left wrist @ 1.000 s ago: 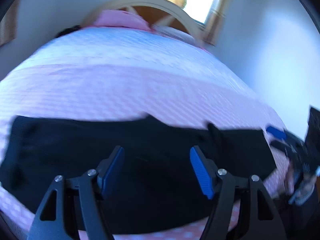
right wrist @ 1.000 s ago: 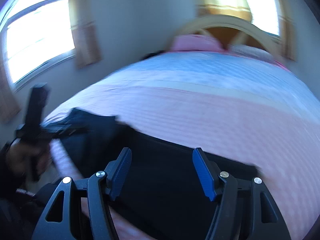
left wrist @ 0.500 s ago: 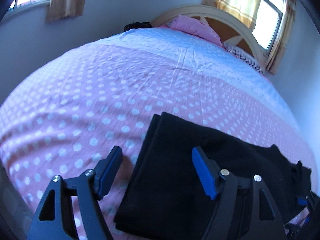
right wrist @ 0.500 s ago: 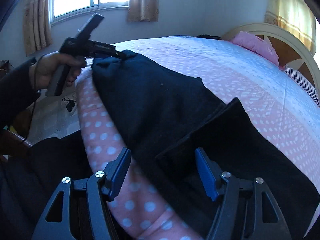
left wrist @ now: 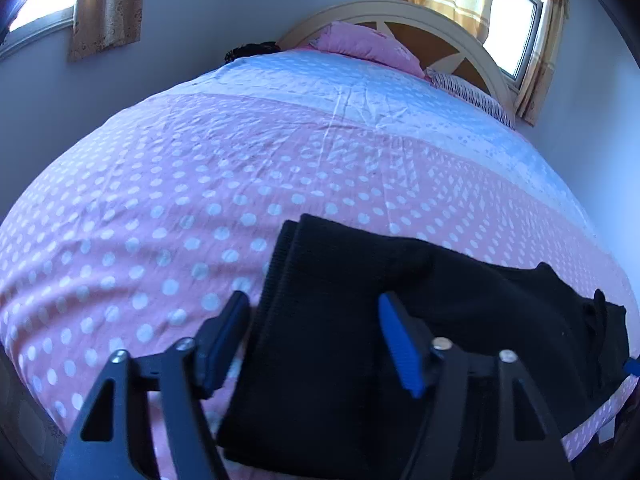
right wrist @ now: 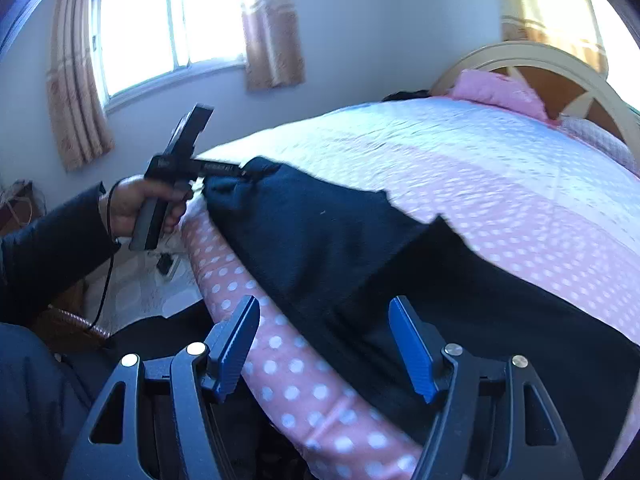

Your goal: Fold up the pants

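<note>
Left gripper [left wrist: 316, 340] is spread wide with nothing between the blue pads — it hovers over the near-left end of the black knit pants [left wrist: 400, 320], one finger off the cloth over the pink polka-dot bedspread [left wrist: 160, 220], the other over the fabric. Right gripper [right wrist: 324, 344] is also spread and empty, straddling the bed edge: its left finger hangs over the dotted bedspread's side, its right finger over dark cloth.

The pants lie along the near edge of the bed, long axis running left to right across both my views. From the left wrist view the squared-off end with stacked layers sits right at my left gripper; the rest trails away to the right, toward the lumpy far end. From the right wrist view the strip runs away to the upper left, where my other gripper appears in my hand [right wrist: 136, 208], nose at the far corner of the cloth. A raised flap of fabric [right wrist: 432, 240] sticks up mid-length, just ahead of the right gripper.

My read — the garment is already halved lengthwise and a crosswise fold is the step in hand. Each gripper is on its own end, so neither has to cross over. Left is nearer the clean, square end; right is nearer the bunched middle and that loose flap. Whichever end gets carried must travel along the long axis, parallel to the bed edge. Risk: near edge sits close to the drop-off, so a drag could pull cloth off the bed.
</note>
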The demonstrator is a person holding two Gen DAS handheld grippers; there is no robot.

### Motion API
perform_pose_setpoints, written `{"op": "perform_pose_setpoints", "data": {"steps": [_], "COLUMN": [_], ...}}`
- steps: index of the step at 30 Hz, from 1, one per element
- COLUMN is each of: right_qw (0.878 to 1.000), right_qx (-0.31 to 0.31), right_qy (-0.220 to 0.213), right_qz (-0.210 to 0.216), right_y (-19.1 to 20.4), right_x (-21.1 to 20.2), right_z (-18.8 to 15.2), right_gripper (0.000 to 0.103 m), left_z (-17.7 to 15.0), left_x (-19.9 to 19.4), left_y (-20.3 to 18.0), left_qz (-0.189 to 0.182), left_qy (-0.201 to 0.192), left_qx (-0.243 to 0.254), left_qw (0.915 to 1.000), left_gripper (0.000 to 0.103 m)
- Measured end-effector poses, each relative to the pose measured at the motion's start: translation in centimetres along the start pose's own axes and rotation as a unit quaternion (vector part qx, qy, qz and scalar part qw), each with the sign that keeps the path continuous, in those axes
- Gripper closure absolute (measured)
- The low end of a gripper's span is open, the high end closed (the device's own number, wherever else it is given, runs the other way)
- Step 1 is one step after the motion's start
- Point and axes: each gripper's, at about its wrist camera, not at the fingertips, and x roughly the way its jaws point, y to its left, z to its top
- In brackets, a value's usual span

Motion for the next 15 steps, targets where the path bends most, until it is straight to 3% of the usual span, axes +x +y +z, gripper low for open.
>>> {"op": "perform_pose_setpoints", "data": {"steps": [5,10,13,15], "right_qw": [0.998,0.995,0.994,0.993], "right_qx": [0.048,0.086,0.099,0.100], "right_qy": [-0.033,-0.046,-0.052,-0.057], "right_qz": [-0.007,-0.015,-0.017,-0.026], "right_y": [-2.2,-3.9,-4.6,-4.8], "right_x": [-2.6,-2.6,-2.7,-3.0], "right_z": [-0.7,-1.3,-1.5,-1.4], "right_gripper": [0.035,0.034,0.034,0.034], "left_z": [-0.1,-0.3,-0.3,0.1], "left_x": [-0.1,-0.1,-0.3,-0.6], "left_y": [0.6,0.5,0.7,0.6], "left_qz": [-0.028,-0.040,-0.069,-0.083], "left_qy": [0.007,0.014,0.011,0.016], "left_qx": [-0.007,0.010,0.001,-0.010], "left_qw": [0.9996,0.9990,0.9975,0.9964], "left_gripper": [0.044,0.052,0.075,0.080]}}
